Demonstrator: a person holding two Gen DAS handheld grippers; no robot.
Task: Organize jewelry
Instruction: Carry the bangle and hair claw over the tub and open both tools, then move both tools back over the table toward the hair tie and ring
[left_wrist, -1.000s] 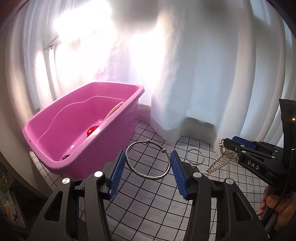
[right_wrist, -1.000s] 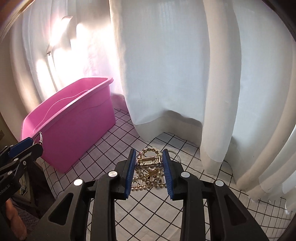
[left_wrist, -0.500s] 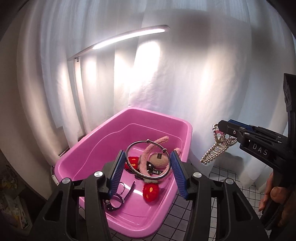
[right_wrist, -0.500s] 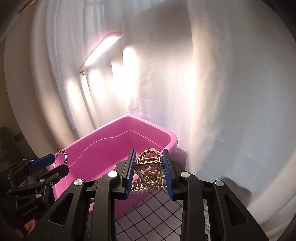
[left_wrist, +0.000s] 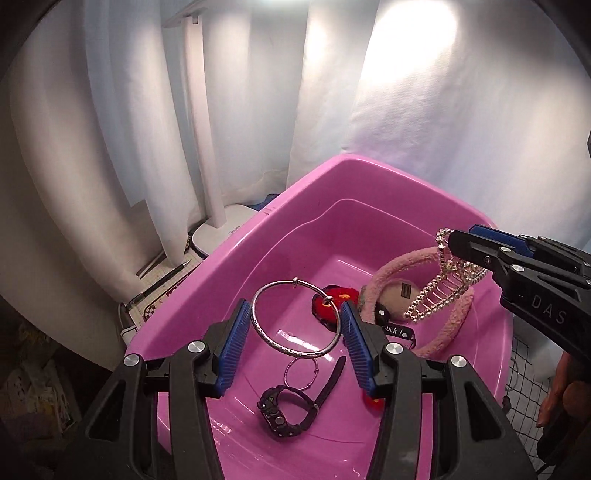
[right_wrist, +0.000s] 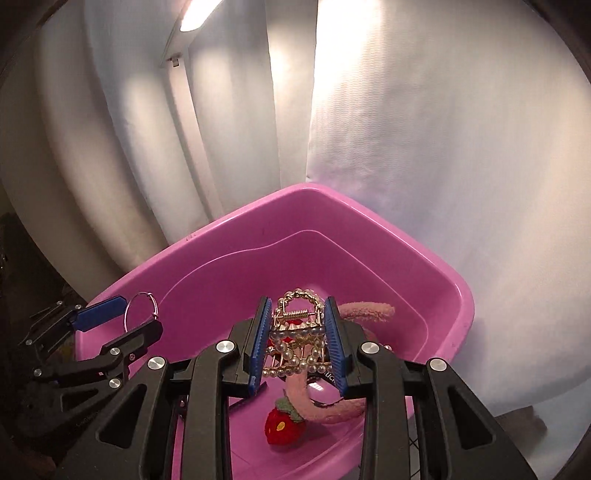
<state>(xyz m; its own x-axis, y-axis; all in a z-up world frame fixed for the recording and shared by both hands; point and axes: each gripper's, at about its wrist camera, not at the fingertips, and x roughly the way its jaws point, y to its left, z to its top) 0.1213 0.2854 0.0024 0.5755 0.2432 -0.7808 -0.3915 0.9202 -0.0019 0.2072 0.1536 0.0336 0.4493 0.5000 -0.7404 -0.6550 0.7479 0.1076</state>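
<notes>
Left tongs (left_wrist: 295, 328) held over the pink tub (left_wrist: 236, 266), clamped on a silver bangle (left_wrist: 295, 319) at frame centre, pads pressing its sides. Right tongs (right_wrist: 297, 341) likewise above the tub, clamped on a pearl hair clip (right_wrist: 295, 339). Below, lower centre: a black watch (left_wrist: 284, 410), fuzzy pink headband (left_wrist: 454, 325).

Left wrist view: I look forward and down along the left gripper (left_wrist: 295, 330) into the pink tub (left_wrist: 236, 269), close above it.
Right wrist view: I look down along the right gripper (right_wrist: 297, 339), near the same tub (right_wrist: 454, 291).
Shared: tub interior, white curtain (left_wrist: 424, 110), and each view catches the other gripper.
</notes>
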